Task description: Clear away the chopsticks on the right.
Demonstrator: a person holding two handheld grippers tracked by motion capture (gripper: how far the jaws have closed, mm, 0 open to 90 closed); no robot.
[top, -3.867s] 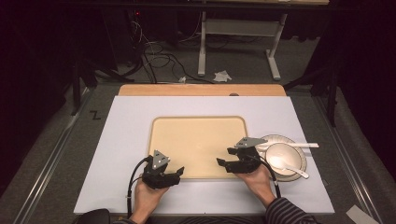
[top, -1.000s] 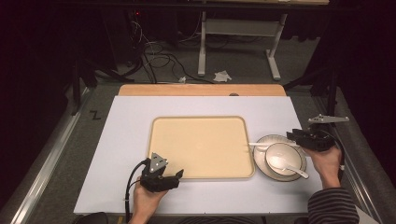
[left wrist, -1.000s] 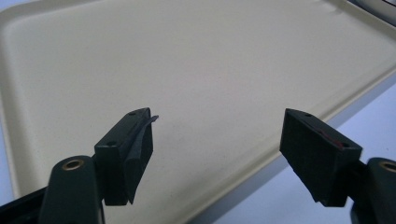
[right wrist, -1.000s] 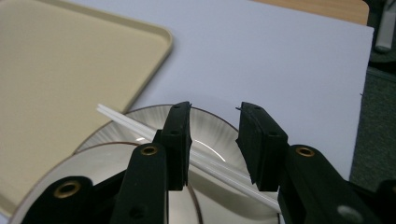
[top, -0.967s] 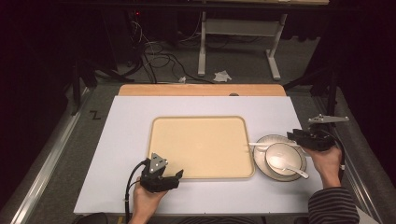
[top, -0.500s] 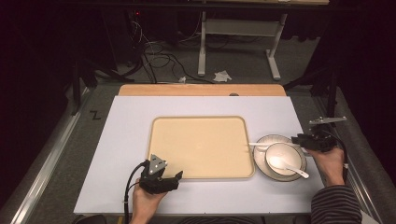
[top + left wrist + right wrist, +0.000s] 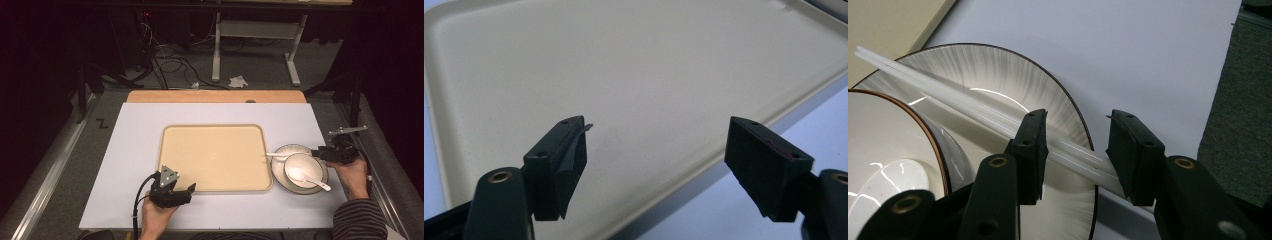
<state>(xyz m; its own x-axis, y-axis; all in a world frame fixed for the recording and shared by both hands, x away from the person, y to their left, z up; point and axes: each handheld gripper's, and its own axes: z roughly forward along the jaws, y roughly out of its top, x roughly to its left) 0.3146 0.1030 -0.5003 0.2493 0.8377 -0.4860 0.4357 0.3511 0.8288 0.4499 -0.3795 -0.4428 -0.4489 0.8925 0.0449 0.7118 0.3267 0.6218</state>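
A beige tray [image 7: 215, 157] lies in the middle of the white mat. To its right, a white bowl [image 7: 302, 170] holding a white spoon [image 7: 307, 177] sits on a striped plate [image 7: 280, 152]. A pair of white chopsticks [image 7: 282, 155] rests across the plate's far rim, with its tips at the tray's edge. My right gripper [image 7: 327, 151] is at the plate's right side. In the right gripper view its jaws [image 7: 1078, 120] stand apart on either side of the chopsticks' [image 7: 948, 95] near end, above the plate [image 7: 1013, 75]. My left gripper [image 7: 185, 190] is open at the tray's front left edge, with nothing between its jaws [image 7: 656, 122].
The mat's right edge [image 7: 1218, 100] and dark carpet run just beyond the right gripper. A wooden board [image 7: 215, 96] borders the mat's far side. Behind the table there are cables and table legs [image 7: 216, 45] on the floor.
The right gripper went from the tray's front right corner to the plate's right side, then sank slightly. The chopsticks slid left towards the tray. The left gripper stayed almost still.
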